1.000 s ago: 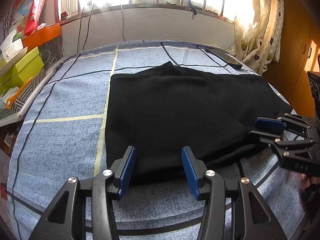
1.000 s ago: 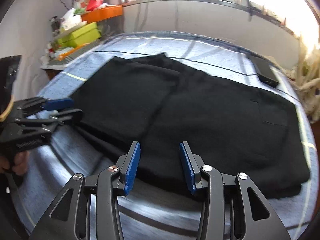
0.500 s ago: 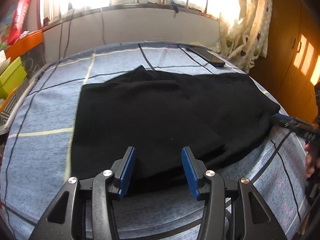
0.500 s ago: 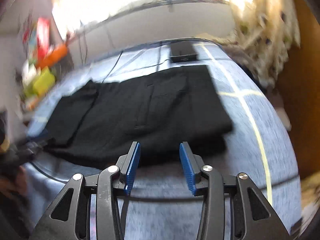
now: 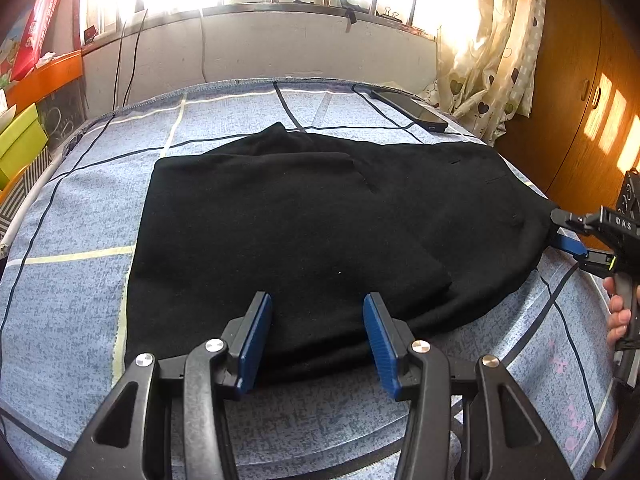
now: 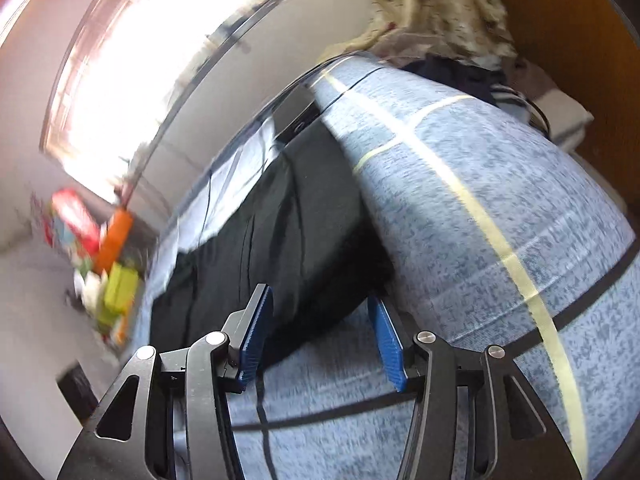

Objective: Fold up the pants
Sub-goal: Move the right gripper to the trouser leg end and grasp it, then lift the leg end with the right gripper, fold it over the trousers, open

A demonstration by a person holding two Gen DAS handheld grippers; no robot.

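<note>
Black pants (image 5: 312,232) lie flat and partly folded on a bed with a blue checked cover (image 5: 72,280). My left gripper (image 5: 316,340) is open and empty, its blue pads just over the near edge of the pants. My right gripper (image 6: 320,340) is open and rolled on its side at the right-hand end of the pants (image 6: 288,248), with the cloth's corner between its pads. It also shows in the left wrist view (image 5: 564,232) at that end, held by a hand.
A black phone (image 5: 412,110) with a cable lies at the bed's far right corner. A window wall and a heart-print curtain (image 5: 492,52) stand behind. Green boxes and an orange shelf (image 5: 24,120) are to the left. A wooden cabinet (image 5: 580,92) is to the right.
My right gripper has swung from the near middle of the pants to their right end and rolled sideways. My left gripper has shifted slightly and stays open at the near edge.
</note>
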